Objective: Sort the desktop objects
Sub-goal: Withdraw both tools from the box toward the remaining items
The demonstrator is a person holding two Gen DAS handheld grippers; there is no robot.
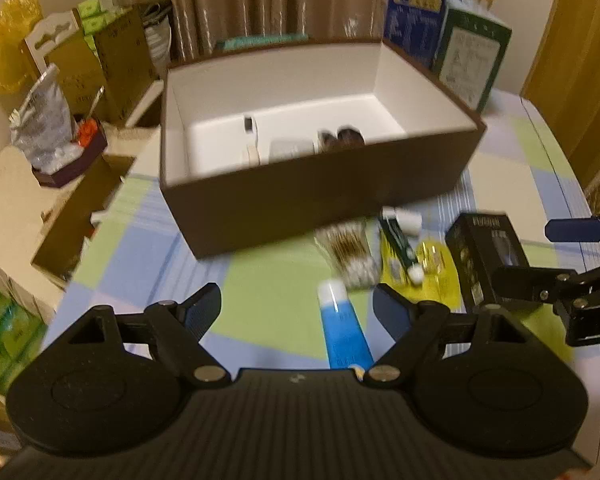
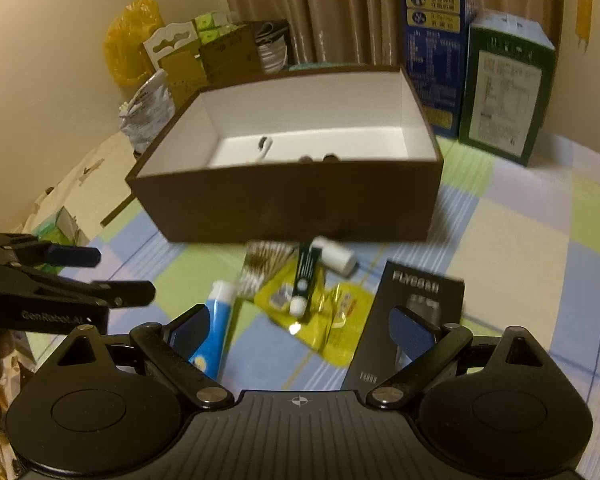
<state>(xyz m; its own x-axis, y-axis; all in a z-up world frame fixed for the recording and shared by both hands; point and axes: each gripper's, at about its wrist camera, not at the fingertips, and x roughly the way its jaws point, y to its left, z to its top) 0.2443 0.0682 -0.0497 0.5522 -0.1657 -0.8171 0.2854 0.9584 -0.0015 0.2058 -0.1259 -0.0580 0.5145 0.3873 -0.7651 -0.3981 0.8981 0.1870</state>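
1. Left wrist view: the left hand-held gripper [image 1: 297, 309] hangs over the checked bench [image 1: 268, 304] with its two fingers spread wide and nothing between them.
2. One blue tube [image 1: 346, 330] lies on the bench, pointing toward 12 o'clock, nearer the finger at 3 o'clock than the other.
3. One brown box [image 1: 312, 196], white inside, stands open at 12 o'clock. Inside it lie one white stick-like item [image 1: 251, 138], one pale flat item too blurred to name, and one dark pair of rounded shapes [image 1: 342, 138].
4. Just in front of the box, at 1 to 2 o'clock, sit one pack of cotton swabs [image 1: 348, 254], one dark green tube [image 1: 400, 246], one white cylinder [image 1: 406, 218], one yellow packet [image 1: 432, 276] and one black carton [image 1: 486, 258]. The green tube lies on the yellow packet.
5. The right hand-held gripper [image 1: 540, 256] enters at 3 o'clock, fingers apart, beside the black carton.
6. Two tall cartons stand behind the box at 1 o'clock: one blue carton [image 1: 416, 12] and one green carton [image 1: 474, 56].
7. Right wrist view: the right hand-held gripper [image 2: 300, 330] is spread wide, empty, above the yellow packet [image 2: 332, 316].
8. The blue tube [image 2: 214, 328] lies at 10 o'clock by one finger, the black carton [image 2: 404, 320] at 2 o'clock behind the other.
9. The brown box [image 2: 296, 204] stands at 12 o'clock; the swabs [image 2: 262, 266], green tube [image 2: 306, 280] and white cylinder [image 2: 336, 258] lie before it.
10. The left hand-held gripper [image 2: 126, 276] shows at 9 o'clock, fingers parted.
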